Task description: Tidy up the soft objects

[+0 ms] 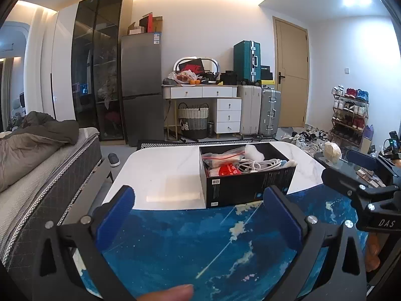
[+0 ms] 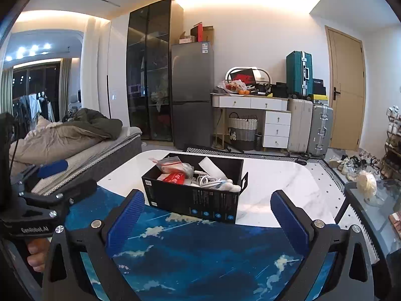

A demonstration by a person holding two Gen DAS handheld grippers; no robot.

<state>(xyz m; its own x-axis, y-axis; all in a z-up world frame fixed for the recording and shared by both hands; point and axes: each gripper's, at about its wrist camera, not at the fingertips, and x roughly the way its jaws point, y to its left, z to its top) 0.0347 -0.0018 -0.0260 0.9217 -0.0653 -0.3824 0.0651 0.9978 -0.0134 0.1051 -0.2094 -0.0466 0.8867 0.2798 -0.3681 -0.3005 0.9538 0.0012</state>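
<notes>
A black box (image 1: 248, 188) (image 2: 195, 200) stands on the white table (image 1: 163, 165) (image 2: 275, 180), at the edge of a blue mat (image 1: 200, 245) (image 2: 200, 255). It holds a clear bag with a red seal (image 1: 221, 156) (image 2: 170, 163), a red packet (image 1: 228, 170) (image 2: 175, 176), a coiled white cable (image 1: 260, 164) (image 2: 208, 179) and a white soft roll (image 1: 254, 151) (image 2: 213, 166). My left gripper (image 1: 198, 215) is open and empty over the mat, in front of the box. My right gripper (image 2: 208, 218) is open and empty, also short of the box.
A bed with a rumpled quilt (image 1: 32, 145) (image 2: 67, 135) lies on the left. A glass side table (image 1: 351, 170) (image 2: 376, 200) with a pale fluffy object (image 1: 332, 151) (image 2: 367, 183) stands on the right. Shoes (image 1: 308, 138) lie on the floor beyond.
</notes>
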